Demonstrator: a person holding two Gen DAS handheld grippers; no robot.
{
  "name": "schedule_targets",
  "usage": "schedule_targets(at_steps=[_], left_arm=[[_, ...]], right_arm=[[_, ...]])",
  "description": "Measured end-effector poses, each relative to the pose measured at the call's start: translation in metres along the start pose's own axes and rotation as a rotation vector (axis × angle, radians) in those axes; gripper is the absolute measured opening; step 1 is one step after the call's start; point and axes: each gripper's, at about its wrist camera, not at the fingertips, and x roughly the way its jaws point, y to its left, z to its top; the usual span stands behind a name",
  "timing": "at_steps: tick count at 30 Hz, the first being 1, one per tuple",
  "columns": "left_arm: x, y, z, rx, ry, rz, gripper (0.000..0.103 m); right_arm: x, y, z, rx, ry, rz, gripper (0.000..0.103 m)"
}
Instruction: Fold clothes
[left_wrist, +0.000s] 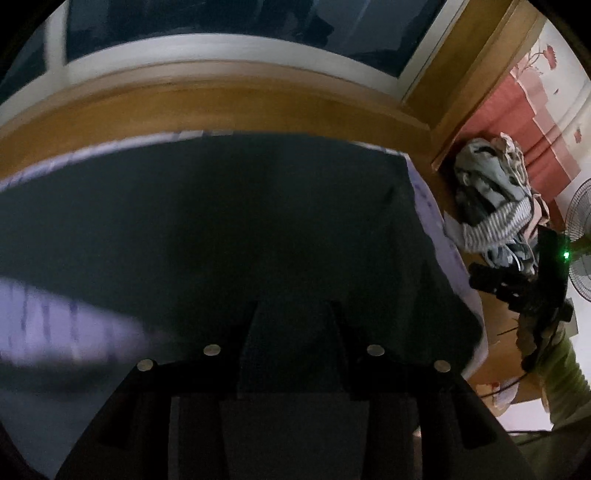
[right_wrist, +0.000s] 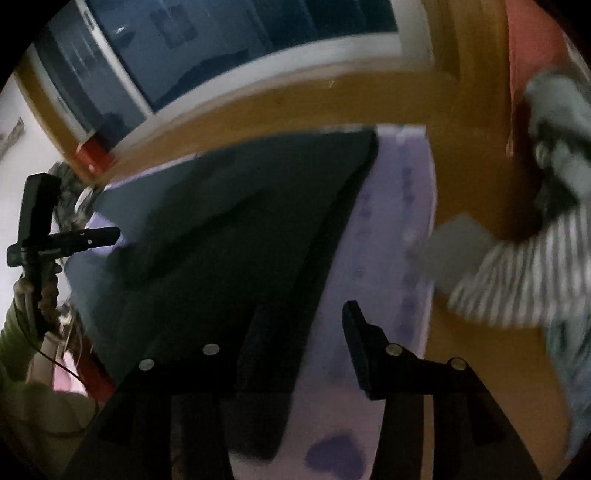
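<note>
Garment (right_wrist: 207, 236) lies flat on the sheet (right_wrist: 391, 236), filling its left part. Clothes pile (left_wrist: 491, 192) sits right of the sheet; window (left_wrist: 236, 29) behind.

A dark window (left_wrist: 229, 22) with a white frame (left_wrist: 221, 48) sits above the wooden headboard (left_wrist: 221, 103). Right of the headboard hangs a red-and-cream flowered wall covering (left_wrist: 524, 110); below that stands a fan (left_wrist: 581, 236). Light is dim.

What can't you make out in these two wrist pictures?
- Left wrist view: what kind of garment the dark garment is; dim, blurred, no seams show.
- Right wrist view: the striped cloth in the clothes pile; motion blur, cut off by the right edge.
- Left wrist view: the fan; cut off by the edge.
</note>
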Motion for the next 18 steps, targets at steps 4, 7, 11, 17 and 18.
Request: schedule_targets(at_steps=[4, 7, 11, 17, 18], left_arm=[[-0.005, -0.017, -0.037, -0.011, 0.011, -0.037, 0.037], [0.002, -0.038, -0.055, 0.05, 0.038, -0.054, 0.04], [0.003, -0.054, -0.075, 0.105, 0.06, -0.084, 0.041], [0.005, -0.062, -0.11, 0.12, 0.058, -0.098, 0.042], [0.008, -0.062, -0.115, 0.108, 0.062, -0.103, 0.042]], right_arm=[[-0.008, 0.003, -0.035, 0.083, 0.009, 0.019, 0.045], [-0.022, 0.002, -0.059, 0.177, 0.002, 0.073, 0.045], [-0.024, 0.007, -0.083, 0.246, 0.019, 0.061, 0.045], [-0.009, 0.031, -0.08, 0.236, 0.034, 0.056, 0.054], [-0.007, 0.032, -0.078, 0.237, 0.032, 0.056, 0.055]])
